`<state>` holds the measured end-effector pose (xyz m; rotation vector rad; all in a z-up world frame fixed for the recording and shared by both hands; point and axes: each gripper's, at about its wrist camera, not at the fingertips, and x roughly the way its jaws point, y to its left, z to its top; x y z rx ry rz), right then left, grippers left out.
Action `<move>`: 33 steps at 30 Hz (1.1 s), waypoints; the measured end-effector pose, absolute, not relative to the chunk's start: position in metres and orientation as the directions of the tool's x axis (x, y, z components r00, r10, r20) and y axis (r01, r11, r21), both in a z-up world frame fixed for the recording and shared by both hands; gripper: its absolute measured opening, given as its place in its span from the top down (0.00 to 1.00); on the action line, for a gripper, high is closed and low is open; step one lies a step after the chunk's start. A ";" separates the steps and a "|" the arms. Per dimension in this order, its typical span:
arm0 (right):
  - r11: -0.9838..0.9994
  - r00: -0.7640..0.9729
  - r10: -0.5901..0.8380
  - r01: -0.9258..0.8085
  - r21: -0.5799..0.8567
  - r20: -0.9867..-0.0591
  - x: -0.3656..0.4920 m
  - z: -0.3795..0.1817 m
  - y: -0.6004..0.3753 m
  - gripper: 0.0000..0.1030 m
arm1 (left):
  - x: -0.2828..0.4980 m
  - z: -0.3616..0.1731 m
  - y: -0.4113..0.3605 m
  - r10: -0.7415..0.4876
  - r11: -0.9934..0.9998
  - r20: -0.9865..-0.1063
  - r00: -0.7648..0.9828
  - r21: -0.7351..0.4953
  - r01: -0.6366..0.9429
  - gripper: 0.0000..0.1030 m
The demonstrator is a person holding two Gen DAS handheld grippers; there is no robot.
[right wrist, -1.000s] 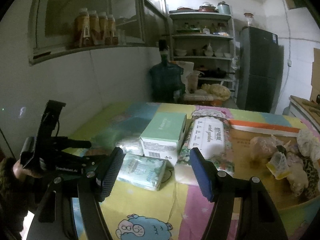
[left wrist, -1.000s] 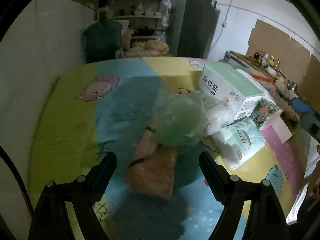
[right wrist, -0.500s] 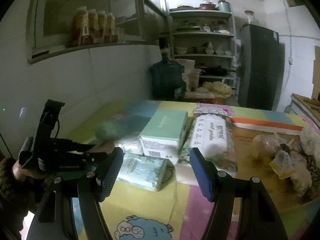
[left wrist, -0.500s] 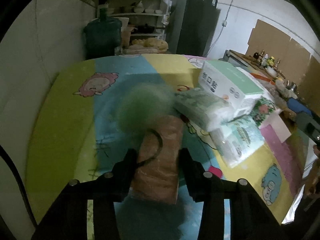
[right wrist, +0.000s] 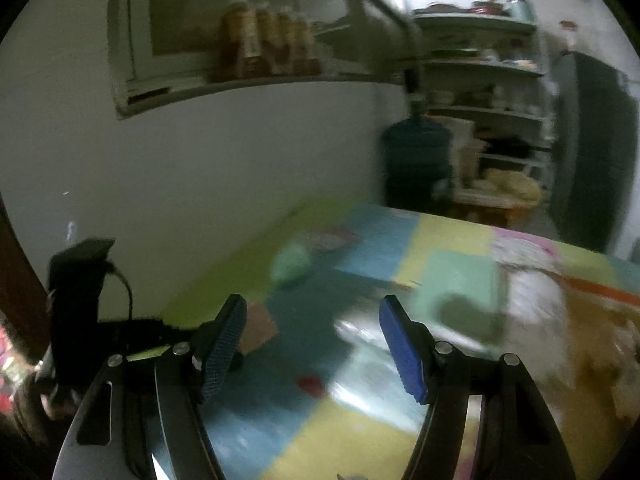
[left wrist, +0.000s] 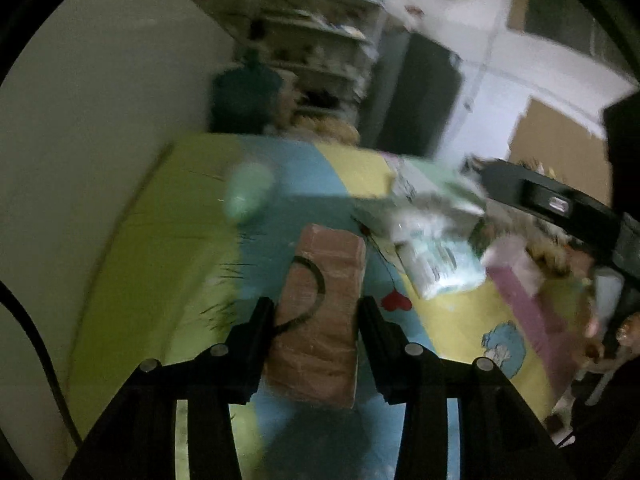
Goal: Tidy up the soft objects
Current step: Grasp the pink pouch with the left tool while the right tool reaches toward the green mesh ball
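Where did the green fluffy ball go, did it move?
Yes. The green ball left its spot on the pink pack beside the white box; it now lies apart, nearer the wall, on the mat.

One brown soft pack (left wrist: 320, 312) with black band. One green ball (left wrist: 248, 194). One mint-green box (left wrist: 436, 178). Two plastic-wrapped tissue packs (left wrist: 440, 264), blurred. One blue water jug (right wrist: 416, 160). Four bottles (right wrist: 266, 42) on ledge. Two grippers: left gripper (left wrist: 316, 316), right gripper (right wrist: 312, 344).
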<state>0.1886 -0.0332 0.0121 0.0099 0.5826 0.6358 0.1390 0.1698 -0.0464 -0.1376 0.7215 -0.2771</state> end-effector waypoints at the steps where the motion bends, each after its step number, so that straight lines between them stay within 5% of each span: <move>1: 0.796 0.631 0.578 -0.574 0.190 -0.517 0.197 0.014 -0.022 0.32 | 0.134 -0.045 0.173 -0.277 0.960 -0.621 0.733 -0.218 0.178 0.57; 9: 0.785 0.503 0.581 -0.553 0.278 -0.640 0.268 -0.010 0.064 0.32 | 0.104 -0.038 0.194 -0.046 0.987 -0.539 0.841 -0.153 -0.044 0.57; 20: 0.860 0.471 0.453 -0.454 0.233 -0.757 0.317 -0.055 0.112 0.32 | 0.102 -0.047 0.202 -0.043 0.984 -0.541 0.840 -0.166 -0.057 0.57; 21: 0.859 0.469 0.453 -0.457 0.230 -0.758 0.318 -0.057 0.114 0.33 | 0.101 -0.046 0.202 -0.042 0.985 -0.541 0.840 -0.166 -0.057 0.57; 23: 0.861 0.470 0.441 -0.463 0.211 -0.765 0.317 -0.060 0.118 0.53 | 0.103 -0.046 0.201 -0.041 0.985 -0.544 0.838 -0.163 -0.057 0.57; 26: 0.855 0.471 0.441 -0.480 0.198 -0.764 0.315 -0.061 0.120 0.64 | 0.110 -0.044 0.198 -0.044 0.985 -0.547 0.836 -0.165 -0.056 0.57; 33: 0.836 0.495 0.473 -0.513 0.194 -0.729 0.303 -0.050 0.118 0.66 | 0.111 -0.047 0.200 -0.048 0.986 -0.549 0.835 -0.161 -0.049 0.57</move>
